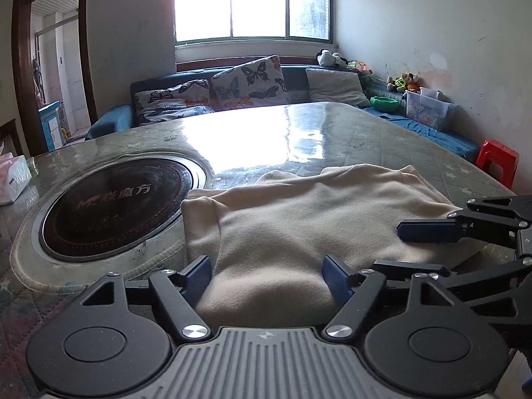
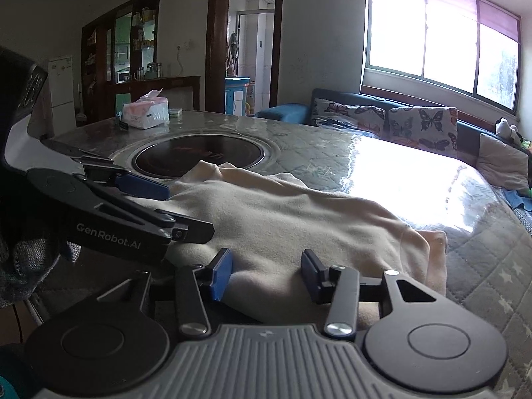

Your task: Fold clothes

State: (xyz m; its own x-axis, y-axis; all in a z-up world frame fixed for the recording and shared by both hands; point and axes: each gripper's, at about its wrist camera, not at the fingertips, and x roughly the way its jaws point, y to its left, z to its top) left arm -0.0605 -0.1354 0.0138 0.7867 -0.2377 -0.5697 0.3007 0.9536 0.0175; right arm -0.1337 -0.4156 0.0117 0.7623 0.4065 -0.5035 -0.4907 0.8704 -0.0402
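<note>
- Right now the cream cloth (image 1: 299,219) lies on the table (image 1: 382,139), just beside the round black cooker plate (image 1: 116,206) set into the top. It already looks folded at least once, with soft layers at its far edge.
- Both tools sit at the near edge of the cloth, side by side.
- The left gripper (image 1: 267,277) has its blue fingers (image 1: 335,277) spread wide, and a hump of cloth sits between them. It is not pinching yet.
- The right gripper (image 2: 267,274) is spread wide too, with cloth between its fingers.
- To do this step well, I think both tools should close on the near edge together and grab all the layers, not just the top one. Then lift evenly, so the cloth does not twist or slide onto the cooker plate.
- The very near edge of the cloth is hidden under the tools, so I cannot tell how many layers are there.
- The bright window (image 1: 252,3) shines on the table and washes out the far part.
- A tissue box (image 2: 146,113) sits well apart, near the far end.
</note>
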